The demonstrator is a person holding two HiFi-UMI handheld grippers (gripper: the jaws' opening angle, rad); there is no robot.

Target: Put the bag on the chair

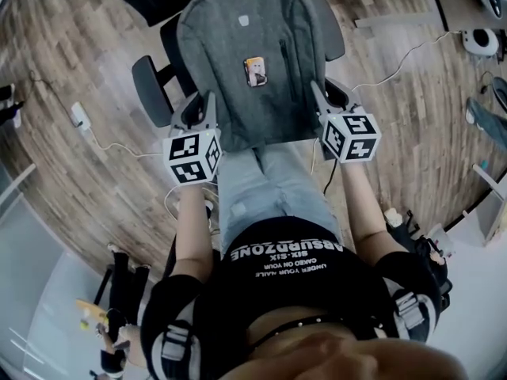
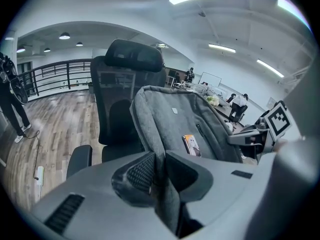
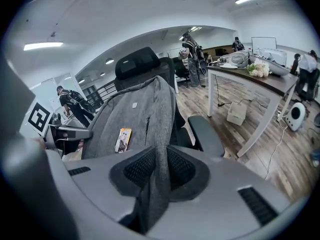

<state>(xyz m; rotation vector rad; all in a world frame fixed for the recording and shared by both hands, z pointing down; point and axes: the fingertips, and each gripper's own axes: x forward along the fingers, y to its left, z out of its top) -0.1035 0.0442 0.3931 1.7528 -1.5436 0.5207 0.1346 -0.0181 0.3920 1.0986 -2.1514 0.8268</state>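
i have the bag [image 1: 245,62] up against the chair [image 1: 150,89], its grey front facing me and its top reaching the headrest. my left claw [image 1: 202,108] is pinched narrow on a fold of the bag's fabric at its lower left edge, and my right claw [image 1: 321,101] is pinched the same way on the lower right edge. in both gripper views the cloth runs straight down between the pads.

the main worry is letting go too soon. the bag hides the seat, so i cannot tell whether its bottom is resting there or hanging just in front. if it is hanging, opening the claws would likely let it slide off the front edge onto my legs.

the second worry is the grip itself. each claw holds only a thin fold, not a strap or handle. i judge that a loaded bag could drag the cloth out of the pads, and one side would go before the other. the bag would then twist and tip sideways over an armrest [image 3: 205,134].

the third is the chair. it looks like an office chair that may turn or roll. a push into the backrest while i seat the bag could move it away and leave the bag half on.

last, a cable [image 1: 119,145] lies on the floor by my left side. stepping in closer could catch it.
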